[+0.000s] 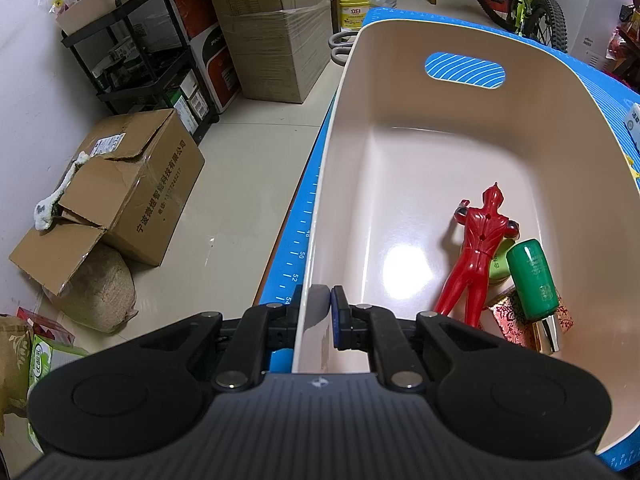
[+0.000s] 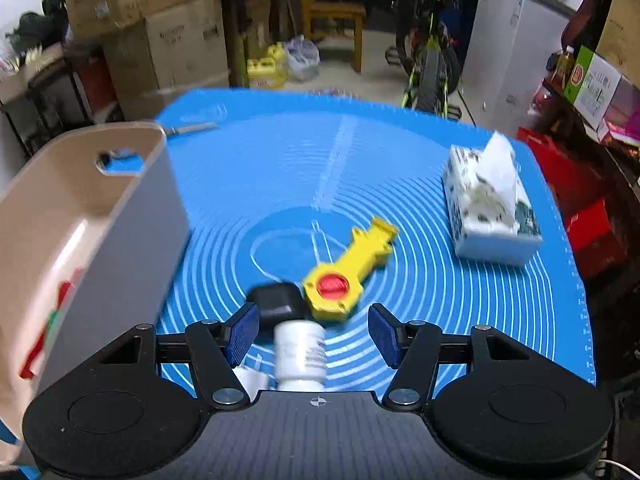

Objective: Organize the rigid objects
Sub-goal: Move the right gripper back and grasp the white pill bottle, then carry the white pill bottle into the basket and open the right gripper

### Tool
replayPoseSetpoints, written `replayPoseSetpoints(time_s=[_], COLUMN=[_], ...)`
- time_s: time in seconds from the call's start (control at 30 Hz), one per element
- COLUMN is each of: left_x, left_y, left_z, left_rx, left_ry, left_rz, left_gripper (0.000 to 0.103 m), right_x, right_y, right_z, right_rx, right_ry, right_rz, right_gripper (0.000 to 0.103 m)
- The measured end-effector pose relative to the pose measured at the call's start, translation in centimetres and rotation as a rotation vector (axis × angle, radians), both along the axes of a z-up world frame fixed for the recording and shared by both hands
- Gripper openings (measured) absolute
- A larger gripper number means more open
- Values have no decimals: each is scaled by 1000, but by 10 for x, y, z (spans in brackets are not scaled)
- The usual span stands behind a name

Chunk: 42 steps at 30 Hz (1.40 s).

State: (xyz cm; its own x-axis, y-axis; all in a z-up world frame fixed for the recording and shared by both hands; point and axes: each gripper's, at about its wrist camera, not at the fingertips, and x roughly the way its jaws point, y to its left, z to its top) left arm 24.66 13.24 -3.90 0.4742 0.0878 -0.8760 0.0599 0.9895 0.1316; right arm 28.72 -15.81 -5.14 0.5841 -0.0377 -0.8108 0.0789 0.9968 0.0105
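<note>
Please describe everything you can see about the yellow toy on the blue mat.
The yellow toy looks like hard plastic: a round head with a red disc in its middle and a long notched handle. It lies flat on the blue mat, handle pointing away toward the tissue box. Its head seems to touch a bottle's black cap, though the picture is blurred.

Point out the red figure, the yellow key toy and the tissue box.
red figure (image 1: pixel 478 248): left wrist view, its back.
yellow key toy (image 2: pixel 352 266): right wrist view, its shaft.
tissue box (image 2: pixel 486 204): right wrist view, its top.

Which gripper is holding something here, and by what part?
The left gripper is shut on the beige bin, pinching its near side wall at the rim. The right gripper is open and holds nothing.
</note>
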Motion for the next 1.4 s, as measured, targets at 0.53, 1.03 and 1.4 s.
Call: replayPoseSetpoints(time_s=[0.53, 1.03, 1.4], left_x=[0, 0, 0], left_y=[0, 0, 0], left_z=[0, -1, -1], left_rx=[3, 4, 3], left_ry=[-1, -1, -1], left_rz=[1, 1, 0], left_gripper=[14, 14, 14], right_x=[12, 7, -9], right_y=[-5, 11, 41], right_z=[-42, -32, 37], right_rx=[43, 34, 75], right_ry=[93, 50, -161], right_rz=[25, 18, 36], right_gripper=[68, 44, 44])
